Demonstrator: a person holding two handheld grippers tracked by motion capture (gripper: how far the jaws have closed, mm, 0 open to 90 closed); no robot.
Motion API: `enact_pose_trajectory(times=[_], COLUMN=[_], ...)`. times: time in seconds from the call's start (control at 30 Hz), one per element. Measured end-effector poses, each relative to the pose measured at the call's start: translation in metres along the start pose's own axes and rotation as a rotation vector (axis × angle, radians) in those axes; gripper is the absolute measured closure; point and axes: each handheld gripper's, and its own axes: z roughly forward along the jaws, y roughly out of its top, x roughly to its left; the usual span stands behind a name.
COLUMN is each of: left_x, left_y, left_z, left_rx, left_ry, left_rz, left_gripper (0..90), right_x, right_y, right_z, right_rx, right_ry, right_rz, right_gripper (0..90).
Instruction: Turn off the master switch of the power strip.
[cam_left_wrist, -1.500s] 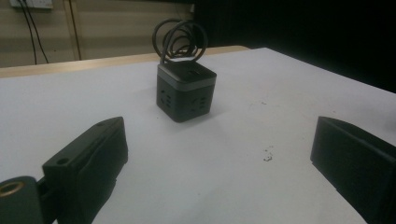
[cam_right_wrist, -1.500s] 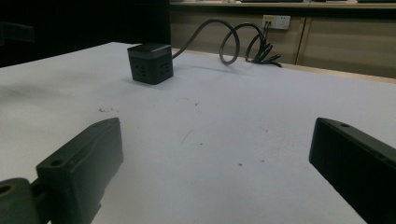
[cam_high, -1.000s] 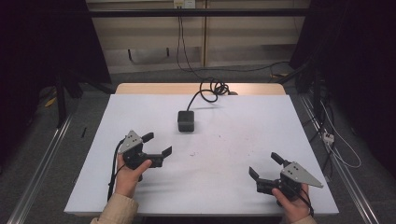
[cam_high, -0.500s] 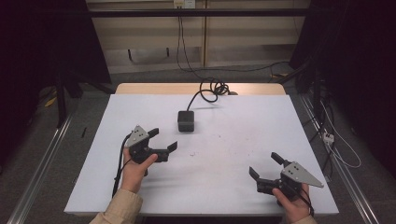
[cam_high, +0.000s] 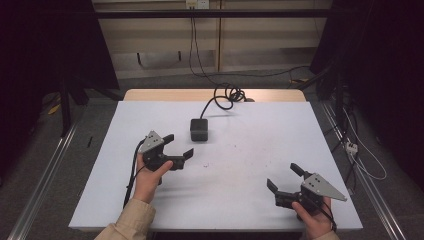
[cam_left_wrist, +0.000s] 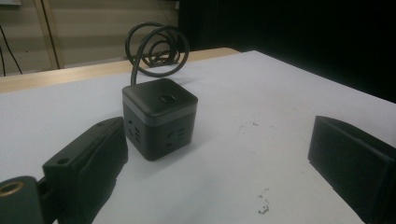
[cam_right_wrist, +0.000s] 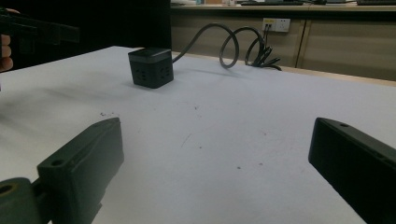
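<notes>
A black cube-shaped power socket (cam_high: 199, 129) sits on the white table top (cam_high: 240, 165), its dark cable (cam_high: 226, 95) coiling back toward the far edge. My left gripper (cam_high: 176, 146) hovers open a short way to the near left of the cube. In the left gripper view the cube (cam_left_wrist: 159, 116) stands just ahead, near the left jaw, with nothing between the jaws. My right gripper (cam_high: 284, 177) is open near the table's front right corner, far from the cube (cam_right_wrist: 150, 67).
The coiled cable (cam_left_wrist: 156, 44) lies on the wooden strip (cam_high: 210, 95) at the table's back edge. Small dark specks (cam_left_wrist: 262, 205) mark the white surface. Floor cables (cam_high: 360, 150) run along the right side of the table.
My left gripper has moved forward and to the right, closer to the cube. The right gripper has stayed in place.
</notes>
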Motion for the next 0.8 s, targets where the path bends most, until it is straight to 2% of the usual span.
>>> enact_pose_trajectory(times=[0.8], left_x=[0.004], left_y=[0.010], left_z=[0.020], left_rx=[0.016], left_ry=[0.010], left_rz=[0.004], left_gripper=[5.0], right_x=[-0.001], right_y=[0.000], right_z=[0.000], right_rx=[-0.003], right_ry=[0.002], right_rz=[0.001], right_gripper=[2.8])
